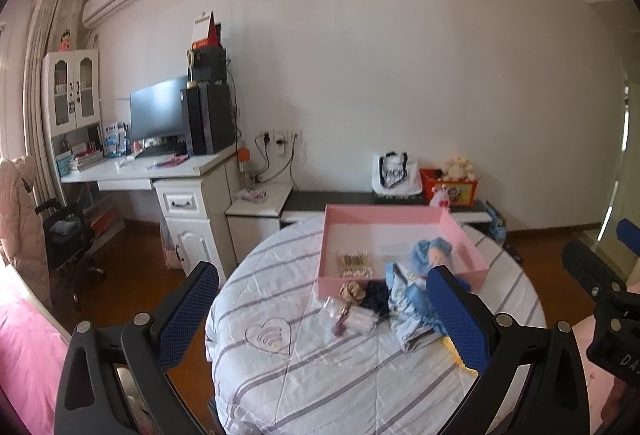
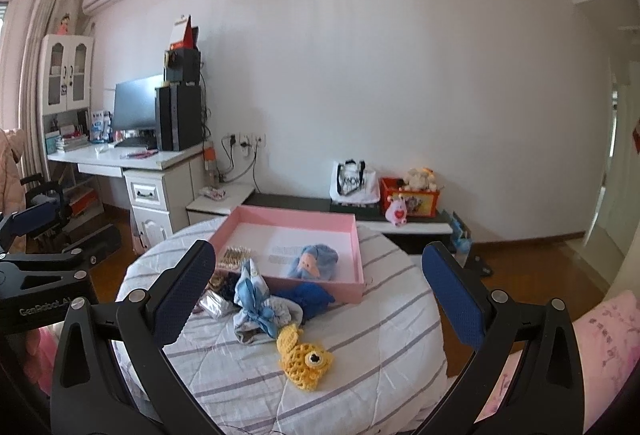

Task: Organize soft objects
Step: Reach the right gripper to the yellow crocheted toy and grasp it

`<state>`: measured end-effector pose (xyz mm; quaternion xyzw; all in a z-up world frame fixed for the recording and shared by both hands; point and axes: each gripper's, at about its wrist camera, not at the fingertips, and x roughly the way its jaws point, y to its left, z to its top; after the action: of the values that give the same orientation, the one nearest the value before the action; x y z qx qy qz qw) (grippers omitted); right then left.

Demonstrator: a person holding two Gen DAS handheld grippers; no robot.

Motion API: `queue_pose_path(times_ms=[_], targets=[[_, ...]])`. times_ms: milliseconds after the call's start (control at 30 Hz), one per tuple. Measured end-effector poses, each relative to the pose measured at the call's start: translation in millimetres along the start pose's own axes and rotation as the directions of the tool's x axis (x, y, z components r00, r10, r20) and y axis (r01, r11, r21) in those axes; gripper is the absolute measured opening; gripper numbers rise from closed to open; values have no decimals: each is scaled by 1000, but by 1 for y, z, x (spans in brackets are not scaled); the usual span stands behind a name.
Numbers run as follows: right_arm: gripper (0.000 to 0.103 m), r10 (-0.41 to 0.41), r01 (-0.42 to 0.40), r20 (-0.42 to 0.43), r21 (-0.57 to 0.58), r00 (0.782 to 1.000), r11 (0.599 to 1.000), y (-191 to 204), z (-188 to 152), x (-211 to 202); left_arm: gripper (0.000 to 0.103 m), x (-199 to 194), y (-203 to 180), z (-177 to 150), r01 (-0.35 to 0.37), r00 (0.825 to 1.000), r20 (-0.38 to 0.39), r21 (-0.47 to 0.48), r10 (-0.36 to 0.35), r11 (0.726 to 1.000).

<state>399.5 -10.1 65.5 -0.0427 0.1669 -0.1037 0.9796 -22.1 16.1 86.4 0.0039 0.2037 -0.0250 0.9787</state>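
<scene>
A pink shallow box [image 1: 332, 235] [image 2: 362, 255] sits on a round table with a striped white quilt [image 1: 320, 375] [image 2: 380, 335]. Inside it lie a blue-haired soft doll [image 2: 314, 261] [image 1: 434, 251] and a beige hair-clip card [image 1: 354, 263] [image 2: 234, 257]. In front of the box lie a light blue fabric bundle [image 2: 256, 305] [image 1: 408, 311], a dark blue cloth [image 2: 308, 295], a beige scrunchie [image 1: 352, 291], a clear packet [image 1: 352, 319] and a yellow crochet fish [image 2: 304, 355]. My left gripper [image 1: 320, 315] is open above the table's near side. My right gripper [image 2: 316, 299] is open above the fish.
A white desk [image 1: 160, 171] with monitor and computer tower stands at back left. A low bench [image 1: 360, 199] along the wall holds a white bag, a red toy box and plush toys. A pink bed [image 1: 24, 355] lies at left, pink bedding [image 2: 600, 347] at right.
</scene>
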Motion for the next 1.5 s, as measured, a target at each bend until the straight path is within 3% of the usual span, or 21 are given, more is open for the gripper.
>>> queue_pose_path(times_ms=[200,433,800,1033,1133,1167,1233,1333,1433,1500], targets=[[103,-10,11,-105,16,994,1000,-1,-16,29,103,25,3,-4,-11,996,-92,4,12,1000],[103,-48,52,-248,9,967,999,1,-45,68,103,71,13,-9,-28,972,-234,-25,22,999],[103,-83,90,-473,-8,877,996,5,-96,126,103,137,28,-27,-55,916,-400,-40,35,998],[103,-86,88,-586,-25,806,996,10,-125,156,103,167,33,-46,-43,894,-447,-31,24,999],[102,-70,77,-610,-14,789,997,11,-135,162,103,175,37,-52,-46,886,-463,-32,26,998],[99,-64,75,-612,-8,788,997,11,-136,164,103,178,38,-53,-48,883,-469,-32,27,998],[71,-52,66,-606,0,793,998,11,-138,163,103,182,40,-56,-50,877,-480,-32,29,998],[42,-13,42,-593,35,805,999,6,-136,159,103,188,42,-59,-53,870,-491,-34,30,998],[33,-8,50,-587,55,809,997,-2,-135,157,103,192,43,-61,-46,867,-497,-37,21,998],[32,4,50,-586,76,810,996,-7,-131,160,103,194,44,-61,-52,866,-499,-40,25,998]])
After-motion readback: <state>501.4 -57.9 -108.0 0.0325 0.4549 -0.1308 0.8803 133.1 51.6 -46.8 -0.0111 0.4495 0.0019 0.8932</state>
